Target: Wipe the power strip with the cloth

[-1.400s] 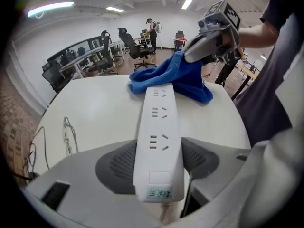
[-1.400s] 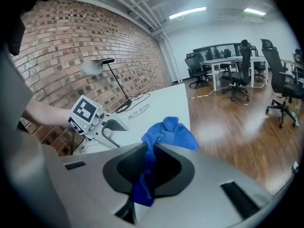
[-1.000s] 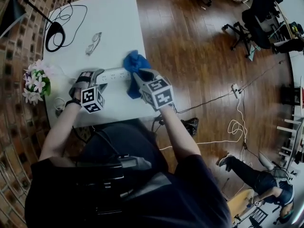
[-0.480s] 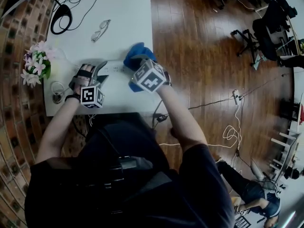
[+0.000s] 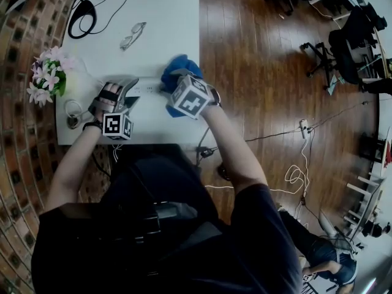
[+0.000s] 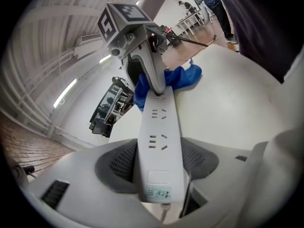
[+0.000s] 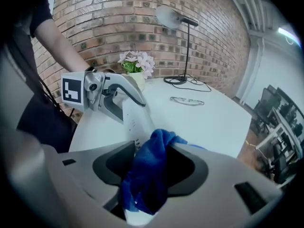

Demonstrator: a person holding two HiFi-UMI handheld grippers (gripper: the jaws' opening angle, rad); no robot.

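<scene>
White table, power strip, blue cloth, glasses, lamp, flowers

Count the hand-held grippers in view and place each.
2. The left hand-held gripper clamps one end of the power strip. The right hand-held gripper is at the other end, its jaws just opening, the blue cloth between them. None appears hidden.
</scene>
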